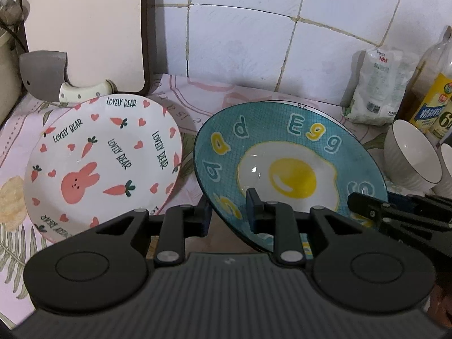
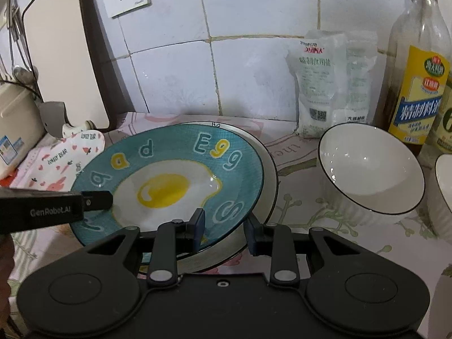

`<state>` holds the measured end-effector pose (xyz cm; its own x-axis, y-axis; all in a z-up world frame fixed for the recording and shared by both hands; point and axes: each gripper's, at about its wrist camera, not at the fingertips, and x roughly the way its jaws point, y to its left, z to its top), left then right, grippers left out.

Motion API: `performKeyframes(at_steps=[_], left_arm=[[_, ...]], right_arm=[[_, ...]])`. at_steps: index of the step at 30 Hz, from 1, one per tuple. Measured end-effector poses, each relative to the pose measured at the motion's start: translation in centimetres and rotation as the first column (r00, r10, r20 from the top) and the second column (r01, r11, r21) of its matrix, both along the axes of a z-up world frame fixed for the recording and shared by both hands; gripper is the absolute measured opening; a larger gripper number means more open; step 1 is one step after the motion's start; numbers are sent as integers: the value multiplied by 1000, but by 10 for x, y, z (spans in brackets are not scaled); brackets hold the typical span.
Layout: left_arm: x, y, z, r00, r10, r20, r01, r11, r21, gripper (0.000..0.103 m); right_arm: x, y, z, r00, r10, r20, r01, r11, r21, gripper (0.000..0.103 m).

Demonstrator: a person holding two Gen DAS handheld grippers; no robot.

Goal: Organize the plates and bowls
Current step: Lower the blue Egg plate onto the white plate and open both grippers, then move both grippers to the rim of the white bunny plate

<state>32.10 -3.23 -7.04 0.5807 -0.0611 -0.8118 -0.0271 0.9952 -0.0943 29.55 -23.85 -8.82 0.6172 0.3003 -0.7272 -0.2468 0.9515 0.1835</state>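
A glossy round teal plate [image 1: 291, 152] with a printed fried egg sits tilted, its near rim between the fingers of both tongs; the left tongs [image 1: 229, 209] grasp its left edge; the right tongs [image 2: 224, 227] grasp its right edge; a white plate [image 2: 269, 175] lies underneath; a smooth ribbed white bowl [image 2: 370, 169] stands right of them.

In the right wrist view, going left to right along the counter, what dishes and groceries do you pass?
Bunny plate → egg plate → salt bag → white bowl → oil bottle.
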Motion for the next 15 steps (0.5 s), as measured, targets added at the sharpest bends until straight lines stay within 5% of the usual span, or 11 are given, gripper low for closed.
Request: performKeyframes(at_steps=[6, 11, 15], left_arm=[[1, -6, -1, 1000, -7, -2, 7, 999, 35, 28], [0, -6, -4, 998, -44, -41, 45, 999, 22, 39], [-5, -6, 1, 999, -46, -23, 46, 999, 20, 41]], right_arm=[[3, -1, -1, 1000, 17, -3, -17, 1000, 1, 37], [-3, 9, 8, 1000, 13, 19, -11, 993, -119, 38], [-10, 9, 16, 998, 14, 60, -6, 991, -130, 37]])
